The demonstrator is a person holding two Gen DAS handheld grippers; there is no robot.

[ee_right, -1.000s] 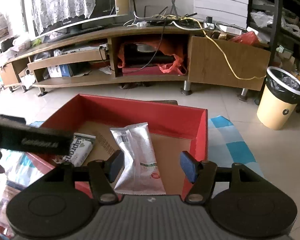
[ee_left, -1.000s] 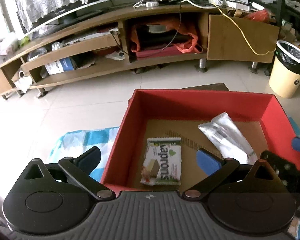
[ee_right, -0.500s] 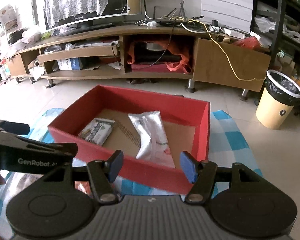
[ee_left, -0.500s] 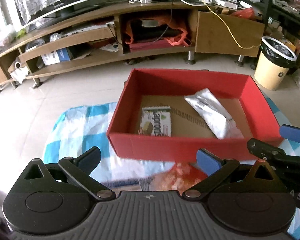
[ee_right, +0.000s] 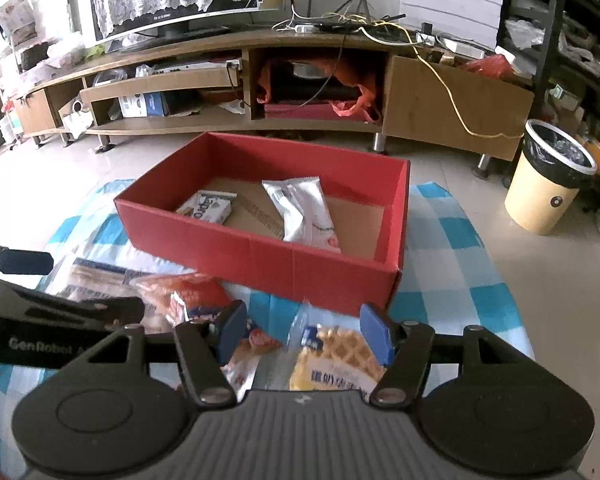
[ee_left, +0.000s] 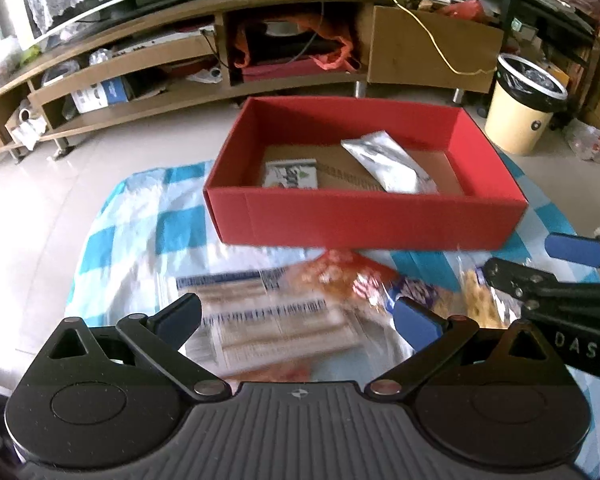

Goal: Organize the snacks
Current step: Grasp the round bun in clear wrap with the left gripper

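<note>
Two packs already in red box [ee_right: 260, 256], far side of cloth [ee_right: 452, 240]. Both tongs, left [ee_left: 296, 316] and right [ee_right: 302, 330], spread wide, empty, near loose snacks [ee_right: 332, 356], likely ready for next pick.

Each camera sits behind its own gripper and looks forward and down over the checked cloth [ee_left: 140, 240], near the loose snack packets. Both views share the red box [ee_left: 364, 216] ahead, the TV cabinet [ee_right: 228, 80] beyond, and the other gripper's side.
</note>
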